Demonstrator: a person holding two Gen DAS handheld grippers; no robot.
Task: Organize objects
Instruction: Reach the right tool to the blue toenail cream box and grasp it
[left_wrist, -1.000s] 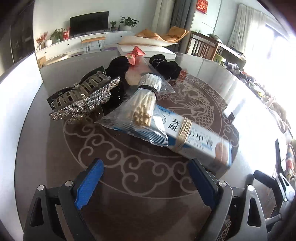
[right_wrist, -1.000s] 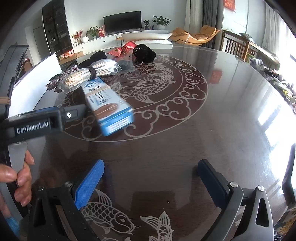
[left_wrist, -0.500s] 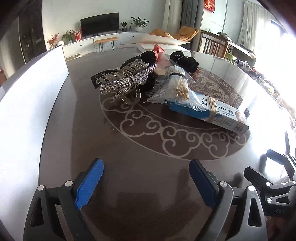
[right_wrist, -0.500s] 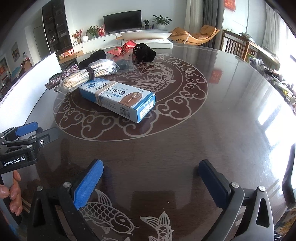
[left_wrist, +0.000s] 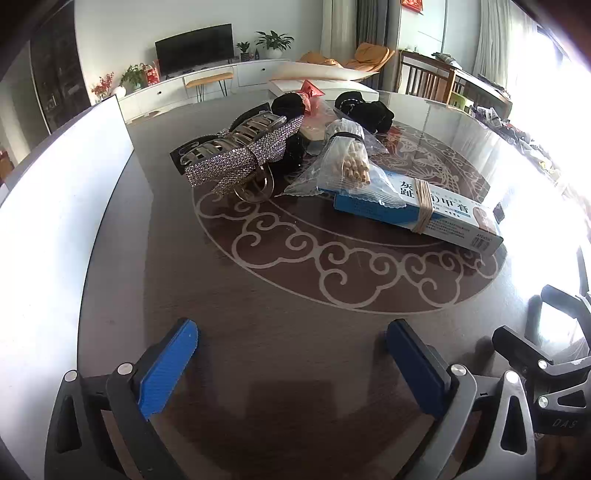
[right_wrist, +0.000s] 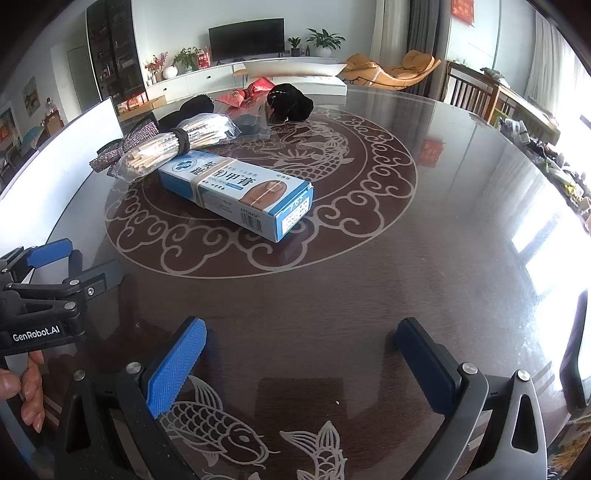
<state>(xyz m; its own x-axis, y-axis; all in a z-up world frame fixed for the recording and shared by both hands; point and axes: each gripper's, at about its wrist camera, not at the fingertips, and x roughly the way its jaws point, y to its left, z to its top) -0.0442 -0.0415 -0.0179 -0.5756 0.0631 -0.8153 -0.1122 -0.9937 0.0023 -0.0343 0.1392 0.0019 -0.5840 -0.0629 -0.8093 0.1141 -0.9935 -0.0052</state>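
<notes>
A blue and white box (left_wrist: 424, 208) with a rubber band around it lies flat on the dark patterned table (left_wrist: 258, 332); in the right wrist view the box (right_wrist: 236, 192) is mid-left. A clear bag of pale sticks (left_wrist: 351, 166) rests on its far end. Beyond are a rhinestone hair clip (left_wrist: 240, 155), black hair pieces (left_wrist: 369, 110) and a red packet (left_wrist: 310, 92). My left gripper (left_wrist: 291, 332) hovers well short of the box, its jaws opening with nothing between them. My right gripper (right_wrist: 301, 332) is open and empty over fish patterns, nearer than the box.
A white panel (left_wrist: 55, 203) runs along the table's left side. A hand (right_wrist: 29, 387) holds the left gripper (right_wrist: 77, 264) at the left edge of the right wrist view. Chairs and cluttered furniture stand beyond the table's right rim.
The left gripper has drawn back from the box, which was between its fingers and now lies flat on the table. Its jaws have widened. The right gripper has not moved.
</notes>
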